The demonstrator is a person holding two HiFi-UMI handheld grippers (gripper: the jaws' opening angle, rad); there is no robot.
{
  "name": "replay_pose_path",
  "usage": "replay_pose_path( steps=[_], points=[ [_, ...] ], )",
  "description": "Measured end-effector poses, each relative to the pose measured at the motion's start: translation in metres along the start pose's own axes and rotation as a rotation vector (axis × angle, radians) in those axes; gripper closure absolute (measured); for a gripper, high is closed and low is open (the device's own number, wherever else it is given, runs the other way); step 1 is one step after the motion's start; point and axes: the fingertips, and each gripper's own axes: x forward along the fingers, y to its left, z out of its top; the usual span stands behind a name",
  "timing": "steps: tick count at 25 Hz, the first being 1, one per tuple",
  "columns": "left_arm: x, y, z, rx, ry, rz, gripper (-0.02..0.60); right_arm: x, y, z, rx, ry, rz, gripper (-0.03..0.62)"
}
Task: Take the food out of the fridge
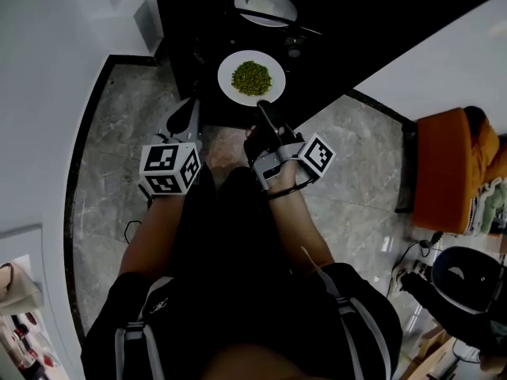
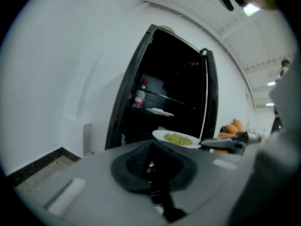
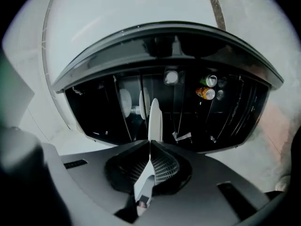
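The right gripper (image 1: 266,113) has its jaws clamped on the near rim of a white plate (image 1: 226,85), which carries a heap of green food (image 1: 251,77), probably peas. The plate hangs roughly level in the air at the open mouth of the dark fridge (image 1: 198,22). In the right gripper view its rim runs edge-on between the pads. The left gripper (image 1: 192,111) hovers near the plate's left edge, apart from it, with its jaws pressed together on nothing. Deeper inside the fridge, a second plate (image 1: 265,6) sits on a shelf. Cans (image 3: 207,93) lie toward the right of the interior.
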Motion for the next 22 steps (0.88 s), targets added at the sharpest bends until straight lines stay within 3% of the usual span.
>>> replay_pose_path(
  steps=[5,10,15,22],
  points=[
    [0.010,-0.009,-0.001,-0.007,0.029,-0.015,0.579,-0.024,0.015,0.005,0.007,-0.005,0.015,0.585],
    [0.001,-0.011,0.033,-0.001,0.064,0.000,0.579,-0.026,0.046,0.002,0.023,-0.011,0.006,0.585],
    [-0.014,-0.025,0.105,0.014,0.103,-0.016,0.579,-0.038,0.112,-0.008,0.037,-0.023,-0.020,0.585],
    [-0.050,-0.066,0.239,0.014,0.103,-0.029,0.578,-0.059,0.251,-0.033,0.035,0.052,-0.022,0.585]
  ],
)
